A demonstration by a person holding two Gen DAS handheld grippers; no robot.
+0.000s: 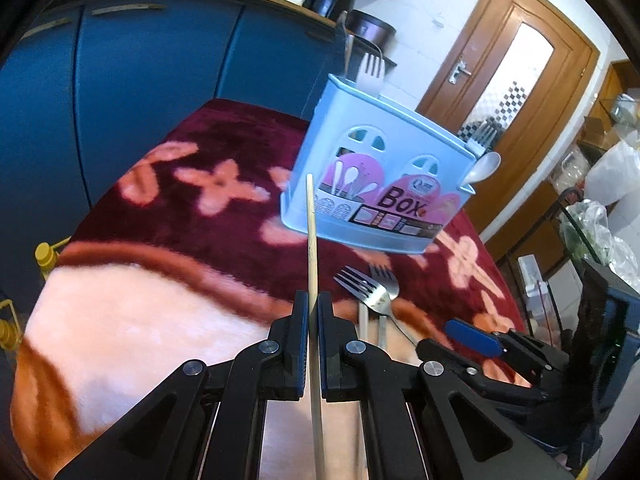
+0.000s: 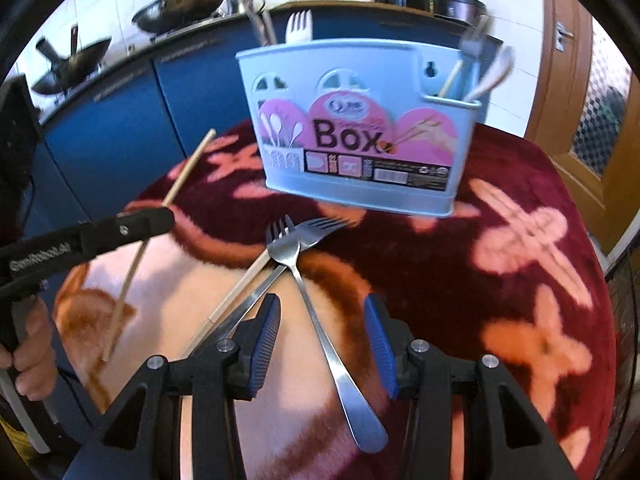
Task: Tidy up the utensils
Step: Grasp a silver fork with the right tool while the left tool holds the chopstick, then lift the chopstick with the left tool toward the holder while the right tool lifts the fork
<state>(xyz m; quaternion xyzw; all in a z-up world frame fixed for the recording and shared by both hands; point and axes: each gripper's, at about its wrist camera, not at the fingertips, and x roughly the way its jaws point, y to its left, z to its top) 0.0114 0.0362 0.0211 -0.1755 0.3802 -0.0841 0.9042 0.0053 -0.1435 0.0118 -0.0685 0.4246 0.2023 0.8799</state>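
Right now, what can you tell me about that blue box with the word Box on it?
The utensil box is pale blue plastic, upright on the flowered red blanket. Its front bears a pink label reading "Box" with pictured spoons, above arched cut-outs. A small side pocket holds a white spoon, a metal fork and a chopstick. A white plastic fork sticks up from the main part. No gripper touches it.

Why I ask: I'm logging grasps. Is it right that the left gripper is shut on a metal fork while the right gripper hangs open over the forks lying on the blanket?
Not quite. The left gripper is shut on a wooden chopstick, not a metal fork, as the left wrist view shows. The rest holds: the right gripper hangs open over the forks lying on the blanket.
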